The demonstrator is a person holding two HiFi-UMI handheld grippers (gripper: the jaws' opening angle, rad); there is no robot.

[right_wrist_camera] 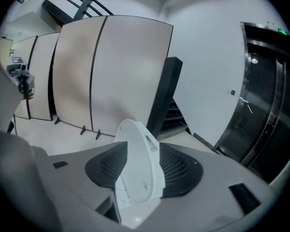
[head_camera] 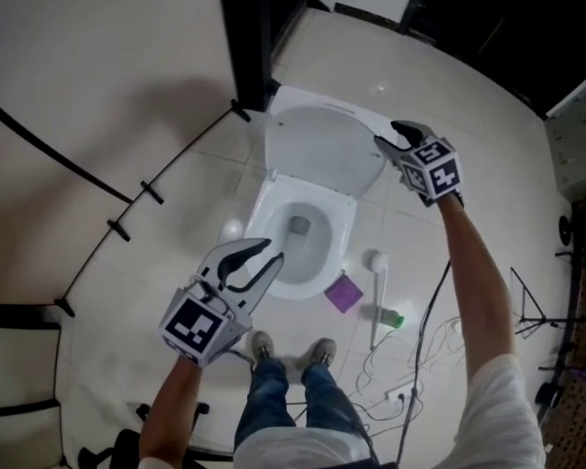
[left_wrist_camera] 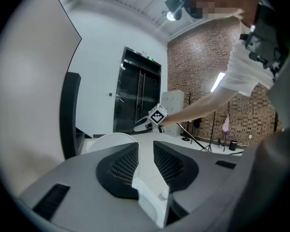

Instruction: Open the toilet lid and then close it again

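Note:
A white toilet [head_camera: 273,203] stands on the tiled floor with its lid [head_camera: 322,149] raised against the back. At the lid's right edge is my right gripper [head_camera: 386,135]. In the right gripper view the lid [right_wrist_camera: 135,187] stands edge-on between the jaws of my right gripper [right_wrist_camera: 141,149], which are apart and show no clear press on it. My left gripper [head_camera: 273,250] hovers above the bowl's front left rim. In the left gripper view its jaws [left_wrist_camera: 145,151] stand a narrow gap apart with nothing held, and past them are the lid [left_wrist_camera: 111,140] and the right gripper [left_wrist_camera: 146,124].
On the floor right of the bowl lie a purple square [head_camera: 344,293], a white brush [head_camera: 377,286] and a green bottle [head_camera: 395,318]. Cables [head_camera: 420,360] trail nearby. Beige partition panels [head_camera: 98,115] curve along the left. My shoes [head_camera: 264,345] stand at the bowl's front.

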